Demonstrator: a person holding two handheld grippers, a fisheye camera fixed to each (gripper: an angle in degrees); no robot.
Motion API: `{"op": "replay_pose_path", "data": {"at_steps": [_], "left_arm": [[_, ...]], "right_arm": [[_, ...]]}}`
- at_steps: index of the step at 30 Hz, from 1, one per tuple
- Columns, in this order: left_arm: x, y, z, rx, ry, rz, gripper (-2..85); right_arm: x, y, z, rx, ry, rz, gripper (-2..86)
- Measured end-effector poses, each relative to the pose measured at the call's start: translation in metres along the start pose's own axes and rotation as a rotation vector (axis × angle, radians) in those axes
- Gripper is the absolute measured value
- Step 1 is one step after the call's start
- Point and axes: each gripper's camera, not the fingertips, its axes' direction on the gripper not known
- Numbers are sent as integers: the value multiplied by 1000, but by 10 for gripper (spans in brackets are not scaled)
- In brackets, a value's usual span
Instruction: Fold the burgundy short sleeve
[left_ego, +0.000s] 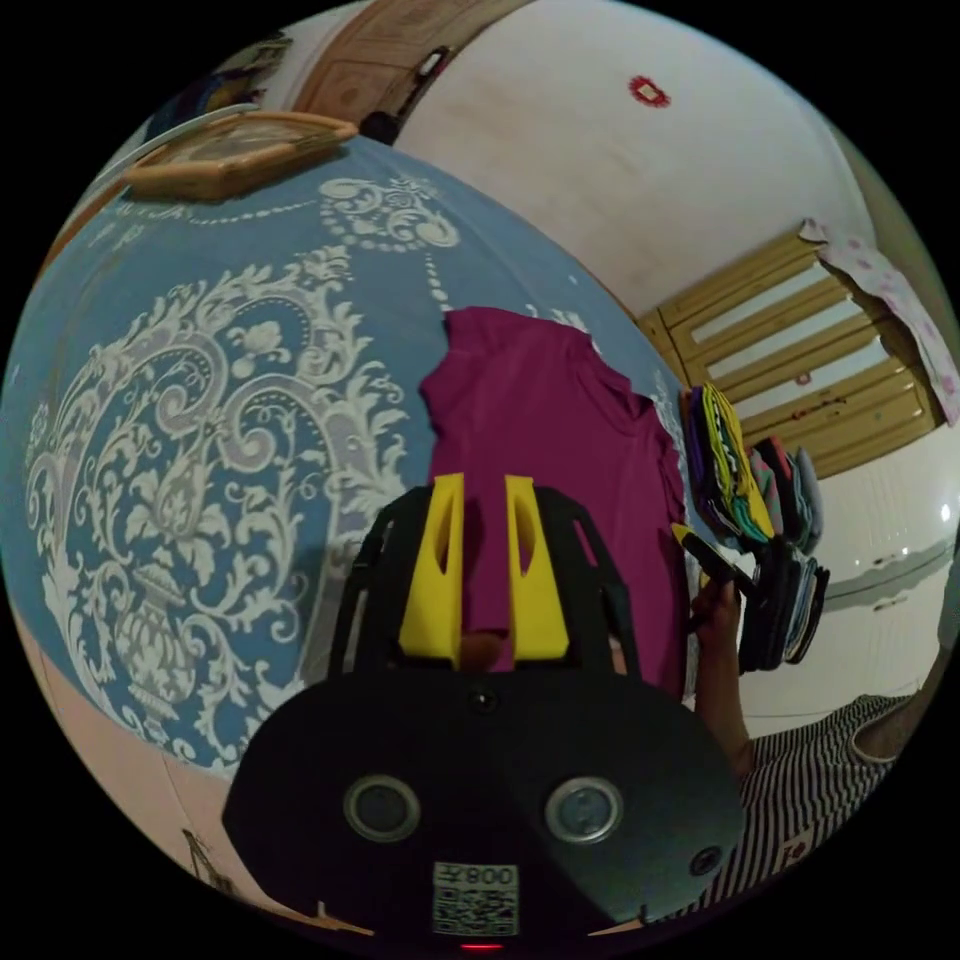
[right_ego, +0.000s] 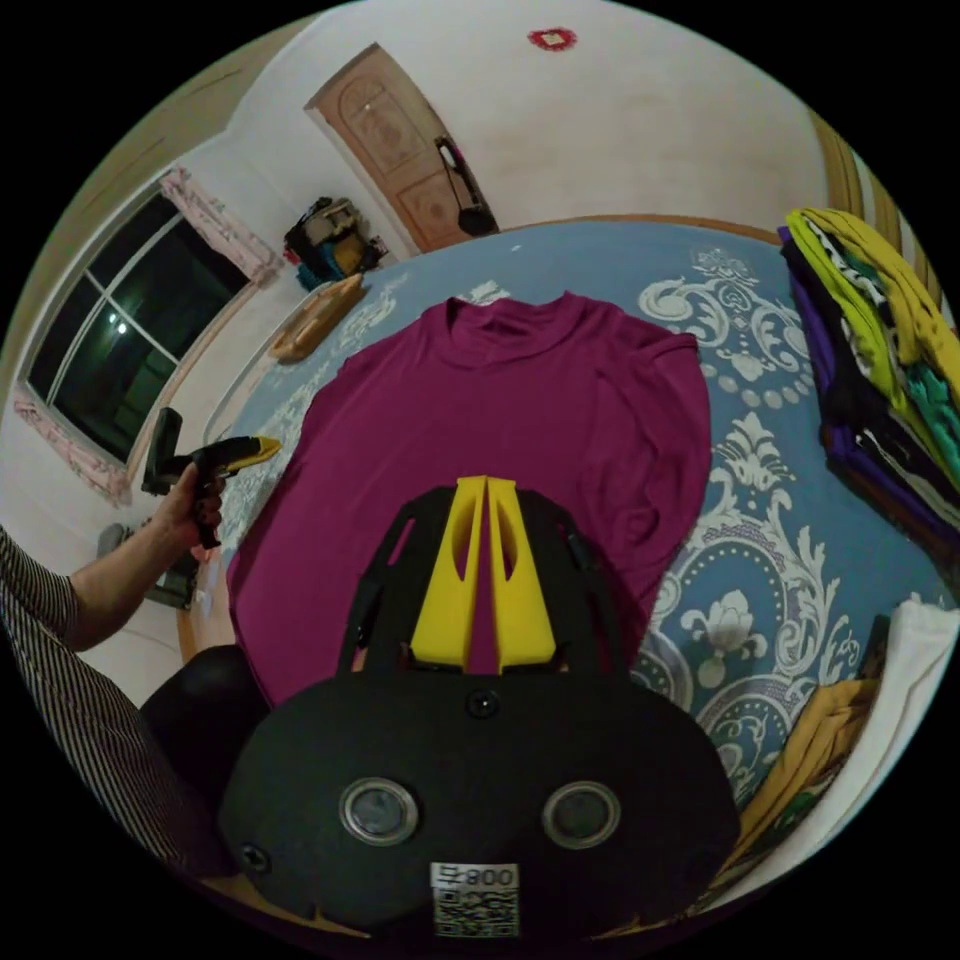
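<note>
Burgundy short sleeve shirt (right_ego: 500, 400) lies flat, face up, on the blue patterned bed cover (right_ego: 760, 560), collar at the far end, hem toward the person; long axis runs straight away from the right claw (right_ego: 487, 560). Right claw hangs over the hem-side middle of the shirt, yellow jaws nearly together with only a thin slit between, nothing in them. Left claw (left_ego: 482, 570) sits off the shirt's side, jaws a narrow gap apart, empty; shirt stretches away ahead of it. Judgement: right claw is nearer the cloth, both must part wider before taking a sleeve or edge. Right gripper view gives the whole shirt, a window (right_ego: 130, 330) and the left claw held in a hand (right_ego: 195, 495) well aside. Left gripper view gives a wooden slatted frame (left_ego: 800, 340) and the stack of folded clothes (left_ego: 750, 470) beyond the shirt's far edge.
</note>
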Motion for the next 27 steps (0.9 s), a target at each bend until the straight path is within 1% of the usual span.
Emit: {"op": "replay_pose_path", "data": {"at_steps": [7,12,17,20,25,27], "left_arm": [[-14,-47,-94,30,85,-95,77],[-7,-69,-142,21,141,-101,77],[-6,-76,-195,49,206,-104,70],[-3,-78,-226,66,234,-100,65],[-5,-72,-267,127,311,-152,39],[-3,-64,-277,158,314,-144,31]], "right_arm": [[-29,-33,62,-70,-101,-51,2],[-59,-71,119,-136,-162,-129,3],[-85,-112,172,-189,-190,-210,5],[-101,-144,203,-195,-197,-264,9],[-132,-211,251,-178,-189,-353,31],[-154,-249,280,-205,-143,-410,50]]}}
